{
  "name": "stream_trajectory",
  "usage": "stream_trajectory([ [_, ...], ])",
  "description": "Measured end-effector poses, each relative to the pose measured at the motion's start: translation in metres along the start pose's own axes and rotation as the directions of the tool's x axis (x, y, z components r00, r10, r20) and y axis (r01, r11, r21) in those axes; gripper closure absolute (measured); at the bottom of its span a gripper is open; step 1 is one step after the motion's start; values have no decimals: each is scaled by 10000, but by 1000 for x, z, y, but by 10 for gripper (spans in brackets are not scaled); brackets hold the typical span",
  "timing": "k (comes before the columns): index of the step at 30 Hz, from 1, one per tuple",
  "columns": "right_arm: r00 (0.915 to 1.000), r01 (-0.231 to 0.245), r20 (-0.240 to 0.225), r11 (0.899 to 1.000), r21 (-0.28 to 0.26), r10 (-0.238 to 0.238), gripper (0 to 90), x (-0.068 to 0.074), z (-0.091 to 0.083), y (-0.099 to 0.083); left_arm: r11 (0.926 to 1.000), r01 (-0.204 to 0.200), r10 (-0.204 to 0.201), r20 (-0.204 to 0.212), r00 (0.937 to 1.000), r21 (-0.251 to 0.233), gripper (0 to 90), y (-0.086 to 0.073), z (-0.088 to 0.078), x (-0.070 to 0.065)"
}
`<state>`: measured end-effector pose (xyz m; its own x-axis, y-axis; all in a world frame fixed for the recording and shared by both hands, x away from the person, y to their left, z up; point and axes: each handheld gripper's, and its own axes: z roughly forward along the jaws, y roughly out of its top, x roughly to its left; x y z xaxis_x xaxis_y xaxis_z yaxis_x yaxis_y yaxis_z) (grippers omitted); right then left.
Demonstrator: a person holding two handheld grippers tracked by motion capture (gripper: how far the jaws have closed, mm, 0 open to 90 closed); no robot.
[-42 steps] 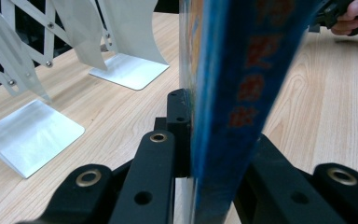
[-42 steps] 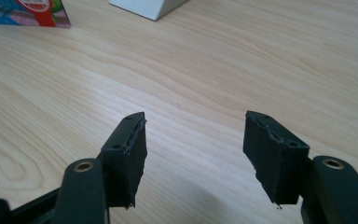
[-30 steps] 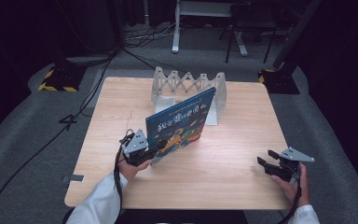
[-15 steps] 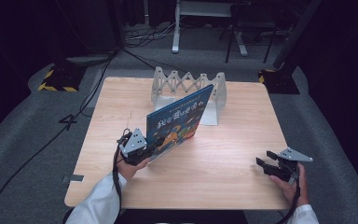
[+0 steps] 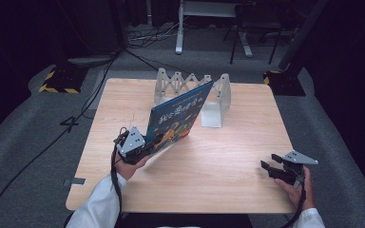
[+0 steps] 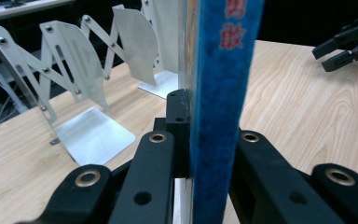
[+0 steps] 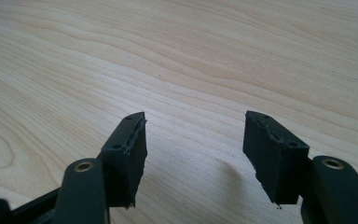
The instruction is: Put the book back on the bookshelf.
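Clamping the blue picture book [image 5: 177, 118] at its near lower corner, our left claw [image 5: 148, 145] carries it tilted above the wooden surface [image 5: 228, 156], just on our side of the white accordion book rack [image 5: 190, 88]. In the left gripper view the two black jaws press flat on either face of the book [image 6: 219, 107], with its blue spine edge rising straight up between them, so the grip looks firm to us.

What the next move turns on, as we judge it, is how the book's long axis lies against the rack. From the claw the cover runs up and away toward the rack, its far top corner reaching over the rack's middle dividers, while the held corner sits lowest and nearest to us. The rack [image 6: 88, 70] stands directly ahead of the left claw, its slots opening toward the book, with the flat end plate nearest in that view. If the book is meant for a slot, we would need to swing it upright and line its spine edge with a gap between dividers.

Our right claw [image 5: 272, 167] rests low, well to the right of the rack, jaws apart and holding nothing; its own view shows bare wood [image 7: 214, 60] between them. The left hand is plainly nearer the rack.
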<state>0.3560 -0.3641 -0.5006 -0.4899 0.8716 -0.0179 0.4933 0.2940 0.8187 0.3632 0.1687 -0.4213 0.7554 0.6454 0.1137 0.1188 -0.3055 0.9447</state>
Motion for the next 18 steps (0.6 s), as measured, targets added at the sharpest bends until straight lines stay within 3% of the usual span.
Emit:
stream_trajectory([
  [8,10000,-13,-10,10000,19,13,405,-1,0,0,9995,165,-176,-403,9990,-263,830,3,-10,8],
  [18,10000,49,-37,10000,80,-49,407,0,0,0,9990,20,-59,-894,9960,-438,830,8,-16,18],
])
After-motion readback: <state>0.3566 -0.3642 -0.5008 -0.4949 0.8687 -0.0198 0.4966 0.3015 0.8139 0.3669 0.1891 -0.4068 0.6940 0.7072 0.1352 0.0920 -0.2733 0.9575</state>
